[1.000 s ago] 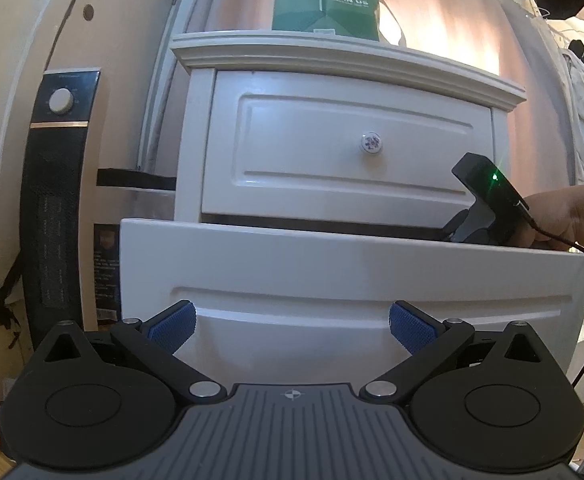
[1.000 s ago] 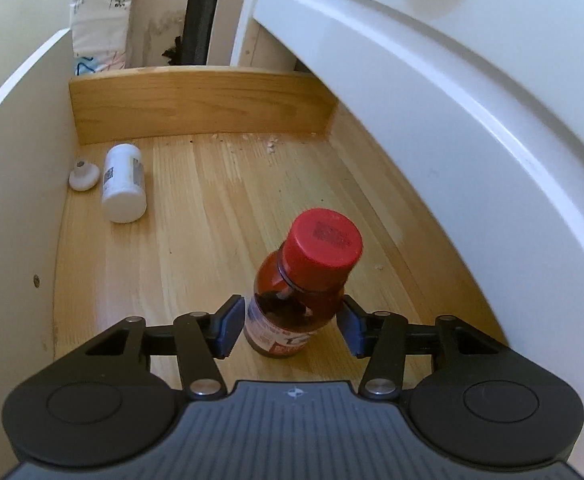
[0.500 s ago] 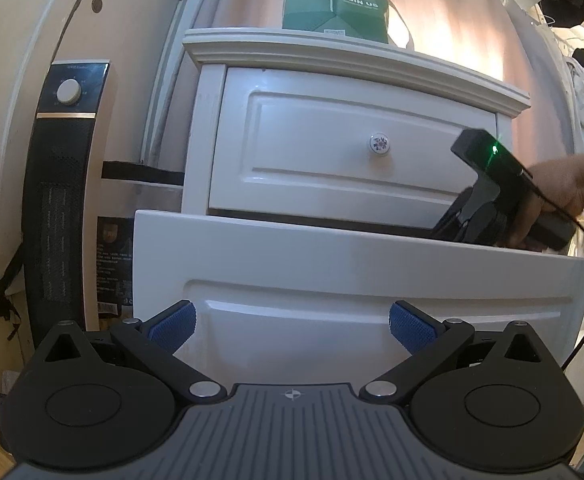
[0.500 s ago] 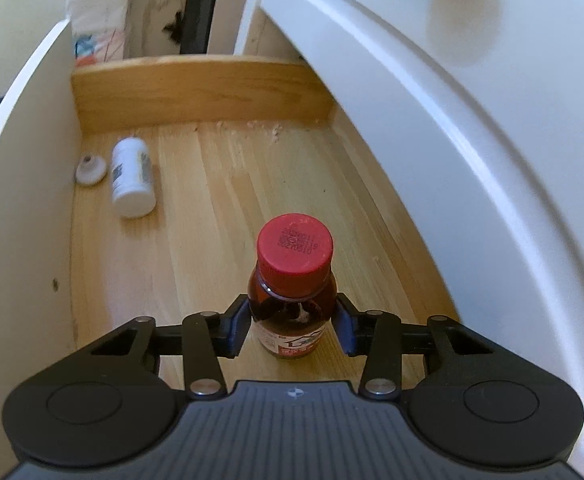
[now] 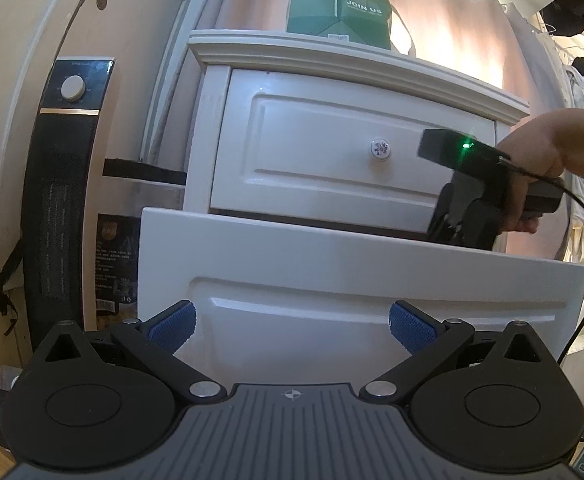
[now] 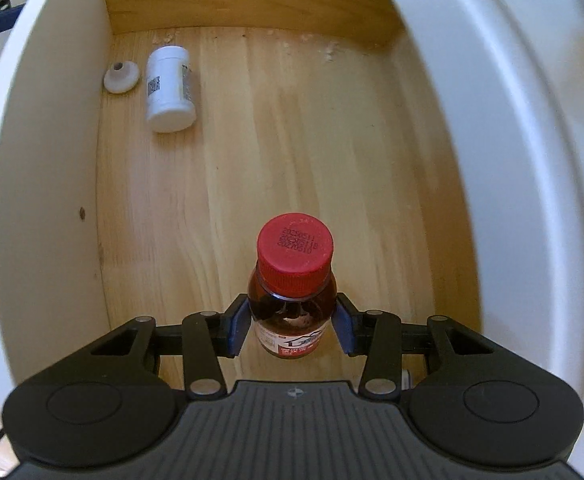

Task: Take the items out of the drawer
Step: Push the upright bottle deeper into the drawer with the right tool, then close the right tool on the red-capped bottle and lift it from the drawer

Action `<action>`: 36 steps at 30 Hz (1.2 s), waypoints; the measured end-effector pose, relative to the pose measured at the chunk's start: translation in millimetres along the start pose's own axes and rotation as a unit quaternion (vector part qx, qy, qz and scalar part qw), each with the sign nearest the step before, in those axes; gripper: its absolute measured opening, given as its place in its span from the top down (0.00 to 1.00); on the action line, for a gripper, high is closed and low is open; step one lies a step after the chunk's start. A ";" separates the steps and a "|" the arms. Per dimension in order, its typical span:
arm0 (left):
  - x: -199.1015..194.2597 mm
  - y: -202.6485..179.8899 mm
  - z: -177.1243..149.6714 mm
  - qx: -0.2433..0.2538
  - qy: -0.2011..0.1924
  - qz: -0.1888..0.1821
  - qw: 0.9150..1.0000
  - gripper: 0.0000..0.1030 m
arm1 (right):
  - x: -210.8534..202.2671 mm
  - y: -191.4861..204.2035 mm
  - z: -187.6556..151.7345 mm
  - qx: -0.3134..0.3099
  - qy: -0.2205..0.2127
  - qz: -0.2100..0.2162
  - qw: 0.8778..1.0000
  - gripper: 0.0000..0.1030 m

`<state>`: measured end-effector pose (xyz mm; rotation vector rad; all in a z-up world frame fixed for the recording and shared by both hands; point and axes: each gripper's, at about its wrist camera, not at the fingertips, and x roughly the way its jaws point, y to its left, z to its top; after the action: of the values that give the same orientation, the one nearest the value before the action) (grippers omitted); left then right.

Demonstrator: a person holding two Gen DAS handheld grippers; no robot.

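Drawer (image 6: 292, 140) holds, at far left, a white knob (image 6: 121, 77) and a lying white bottle (image 6: 170, 88); the amber bottle (image 6: 292, 304) is mid-front, pinched at its shoulder by the right gripper (image 6: 292, 320). It looks rigid, smooth and likely slippery, so gripping below the red cap (image 6: 295, 249) suits. The left gripper (image 5: 292, 322) hangs spread and empty outside.

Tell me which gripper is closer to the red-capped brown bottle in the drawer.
Right. The right gripper has its pads against the red-capped brown bottle, one on each side; the left gripper sits open outside the drawer front.
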<state>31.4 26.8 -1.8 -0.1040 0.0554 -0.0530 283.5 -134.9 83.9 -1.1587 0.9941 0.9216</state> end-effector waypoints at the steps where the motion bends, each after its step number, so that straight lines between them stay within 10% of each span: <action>1: -0.4 0.9 -0.2 -0.001 0.001 0.001 1.000 0.00 | 1.4 0.3 3.2 -0.002 -0.005 0.002 1.000 0.58; 11: 0.1 10.5 -1.1 -0.003 0.006 0.013 1.000 0.00 | 10.7 -7.3 4.8 0.021 -0.079 0.021 0.996 0.58; 23: 2.7 8.7 -3.6 -0.004 0.009 0.012 1.000 0.00 | 27.8 -3.6 25.0 -0.004 0.004 0.035 0.999 0.55; 25: 2.9 9.7 -3.7 -0.006 0.009 0.012 1.000 0.00 | 28.1 -1.8 29.9 -0.008 0.020 0.030 0.999 0.23; 28: 3.2 10.9 -4.2 -0.006 0.010 0.012 1.000 0.00 | 34.2 6.8 30.8 -0.020 0.026 0.038 0.999 0.03; 30: 3.7 11.9 -4.0 -0.007 0.011 0.011 1.000 0.00 | 32.8 9.8 30.4 -0.024 0.018 0.040 0.999 0.09; 34: 3.9 12.7 -2.7 -0.008 0.010 0.008 1.000 0.00 | 20.2 8.4 27.0 -0.020 -0.003 0.036 0.999 0.57; 36: 3.2 12.7 -2.0 -0.009 0.007 0.008 1.000 0.00 | 18.3 10.1 26.6 -0.023 0.003 0.037 0.999 0.57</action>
<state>35.1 39.0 -5.2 -0.1203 0.0702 -0.0381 283.2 -105.9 66.6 -1.1705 1.0313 1.0037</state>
